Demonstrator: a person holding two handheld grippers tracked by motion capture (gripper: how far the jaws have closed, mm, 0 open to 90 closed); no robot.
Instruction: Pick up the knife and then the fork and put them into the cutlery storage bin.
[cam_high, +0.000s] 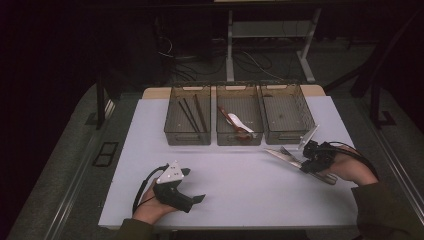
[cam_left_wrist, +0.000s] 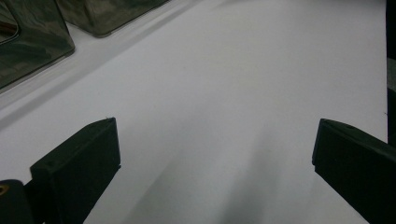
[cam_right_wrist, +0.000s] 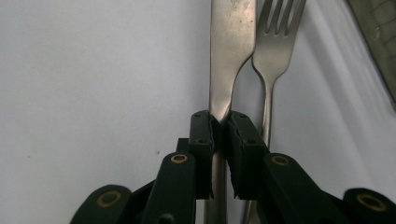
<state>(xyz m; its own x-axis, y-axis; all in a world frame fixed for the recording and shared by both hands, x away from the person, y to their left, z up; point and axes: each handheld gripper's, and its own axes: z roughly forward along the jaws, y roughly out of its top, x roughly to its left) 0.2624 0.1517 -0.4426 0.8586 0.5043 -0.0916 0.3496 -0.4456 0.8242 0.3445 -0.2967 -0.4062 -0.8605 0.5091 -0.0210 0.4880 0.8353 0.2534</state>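
Pinching a table knife (cam_right_wrist: 229, 51) near its neck, the right gripper (cam_right_wrist: 223, 128) has its jaws closed tight on the metal; its own view reveals a fork (cam_right_wrist: 273, 51) lying just beside the knife, which the high view blurs into one silvery streak on the white table (cam_high: 235, 175). Resting at the table's near left, the left gripper (cam_high: 192, 186) stands wide, nothing between its jaws.
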